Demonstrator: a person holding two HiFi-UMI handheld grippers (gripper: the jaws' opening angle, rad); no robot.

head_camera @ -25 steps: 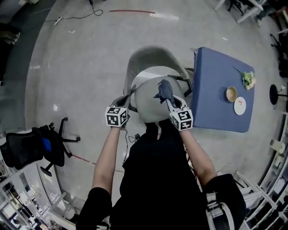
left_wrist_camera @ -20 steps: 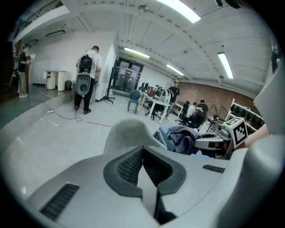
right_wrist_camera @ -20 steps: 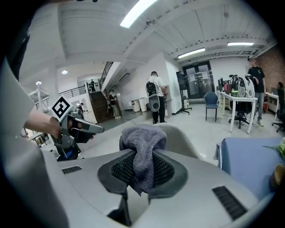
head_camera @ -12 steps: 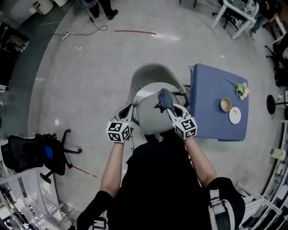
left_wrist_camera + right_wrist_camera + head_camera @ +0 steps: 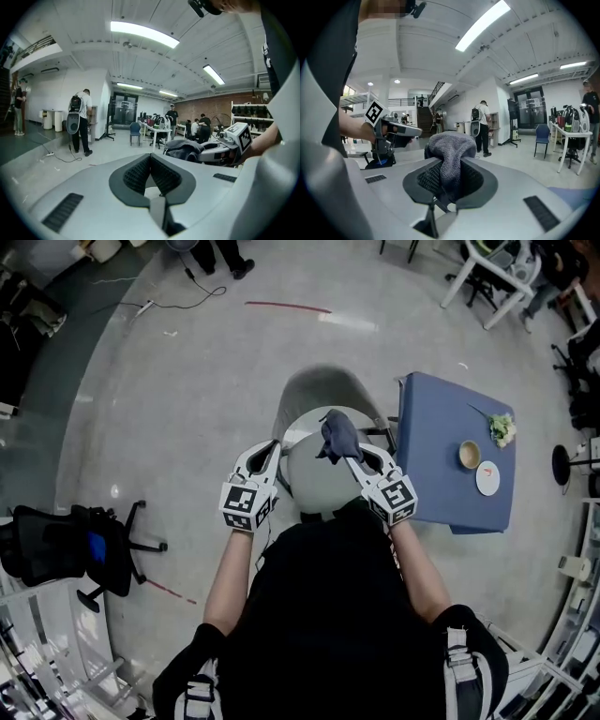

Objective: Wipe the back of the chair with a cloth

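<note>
We have the right gripper (image 5: pixel 352 457) over the grey chair (image 5: pixel 314 395), clamped on the dark grey cloth (image 5: pixel 337 435). Our left gripper (image 5: pixel 269 452) is also over the chair, closed tight on nothing.

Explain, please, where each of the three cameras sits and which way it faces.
Head view: on the person's head, looking steeply down at the chair and table; both arms, left tongs and right tongs show.
Left gripper view: on the left tongs, looking out along its shut, empty jaws; the right hand shows at right.
Right gripper view: on the right tongs, looking along jaws shut on the cloth; the left hand shows at left.
Shared: each gripper view shows the other tongs; all three show the cloth.
</note>
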